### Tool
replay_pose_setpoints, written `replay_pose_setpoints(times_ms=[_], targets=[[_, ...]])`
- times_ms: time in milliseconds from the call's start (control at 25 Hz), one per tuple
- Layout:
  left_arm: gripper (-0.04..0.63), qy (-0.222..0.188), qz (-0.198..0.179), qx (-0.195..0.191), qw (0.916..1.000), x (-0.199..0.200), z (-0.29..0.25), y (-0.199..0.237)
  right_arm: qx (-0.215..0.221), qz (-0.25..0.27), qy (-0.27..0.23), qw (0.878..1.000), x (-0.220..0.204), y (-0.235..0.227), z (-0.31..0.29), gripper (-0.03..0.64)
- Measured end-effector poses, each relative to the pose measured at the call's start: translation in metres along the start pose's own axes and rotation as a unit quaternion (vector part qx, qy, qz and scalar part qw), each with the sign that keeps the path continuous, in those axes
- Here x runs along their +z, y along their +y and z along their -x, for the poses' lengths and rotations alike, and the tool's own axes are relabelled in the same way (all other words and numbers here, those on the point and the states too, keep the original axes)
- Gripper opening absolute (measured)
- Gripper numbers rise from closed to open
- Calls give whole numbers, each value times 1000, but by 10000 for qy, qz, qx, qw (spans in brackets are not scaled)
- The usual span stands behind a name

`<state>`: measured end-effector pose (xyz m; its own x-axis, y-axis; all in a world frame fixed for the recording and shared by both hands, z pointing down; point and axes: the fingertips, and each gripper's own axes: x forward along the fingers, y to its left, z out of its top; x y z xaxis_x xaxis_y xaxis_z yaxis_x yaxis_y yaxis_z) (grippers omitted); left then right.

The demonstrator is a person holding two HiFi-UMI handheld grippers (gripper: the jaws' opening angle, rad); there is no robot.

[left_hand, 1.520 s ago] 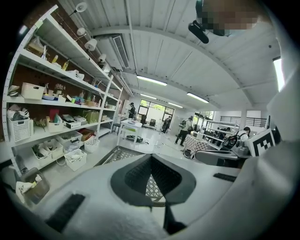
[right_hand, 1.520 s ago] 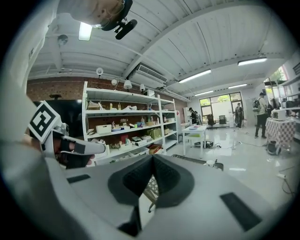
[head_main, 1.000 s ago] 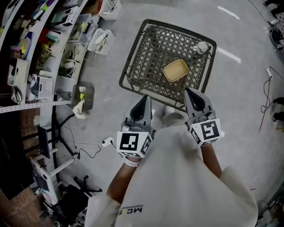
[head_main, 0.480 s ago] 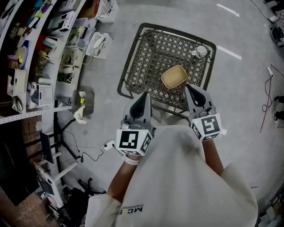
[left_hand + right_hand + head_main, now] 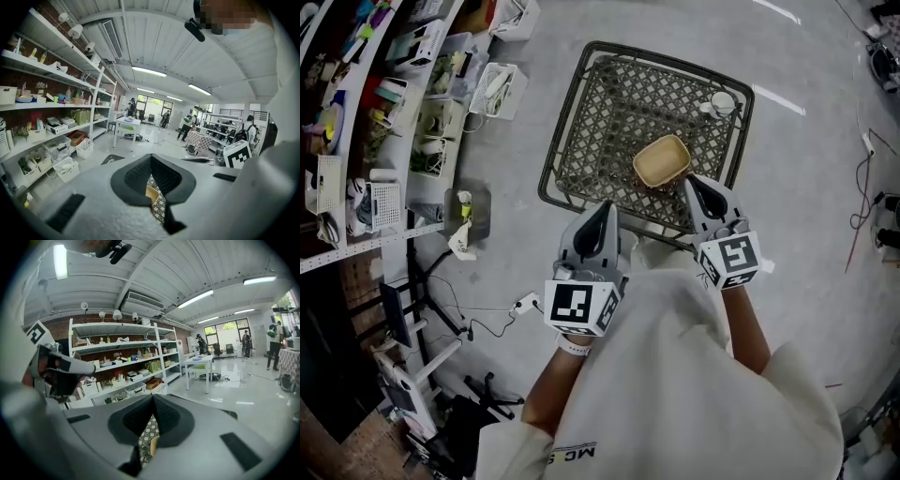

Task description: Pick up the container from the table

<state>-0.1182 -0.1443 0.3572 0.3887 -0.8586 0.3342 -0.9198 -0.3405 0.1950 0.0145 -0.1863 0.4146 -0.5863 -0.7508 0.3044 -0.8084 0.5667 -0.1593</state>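
A shallow tan container (image 5: 661,161) sits on a dark metal lattice table (image 5: 600,112), right of the table's middle and near its front edge. My right gripper (image 5: 690,181) is shut and empty, its tip just off the container's near right corner. My left gripper (image 5: 606,206) is also shut and empty, hanging over the table's front edge to the container's left. In the left gripper view a sliver of the container (image 5: 151,194) and lattice (image 5: 160,208) shows through the notch under the closed jaws. The right gripper view shows the same container (image 5: 153,445) edge.
A small white cup (image 5: 722,101) stands at the table's far right corner. Shelves with bins (image 5: 356,112) and white baskets on the floor (image 5: 497,89) line the left side. Cables and a plug strip (image 5: 525,302) lie on the grey floor. People stand far off in the hall (image 5: 190,126).
Both grippers and the head have come closer to the table. The right gripper's tip has moved up beside the container's near corner. Both stay shut.
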Motion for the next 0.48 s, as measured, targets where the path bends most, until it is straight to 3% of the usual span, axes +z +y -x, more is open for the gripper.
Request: replay_pose_setpoints(times_ms=[480], targets=[[14,361,179,-76,9992,-29,-40,-2,-61,73,831,9965,-86,-42,-57,18]])
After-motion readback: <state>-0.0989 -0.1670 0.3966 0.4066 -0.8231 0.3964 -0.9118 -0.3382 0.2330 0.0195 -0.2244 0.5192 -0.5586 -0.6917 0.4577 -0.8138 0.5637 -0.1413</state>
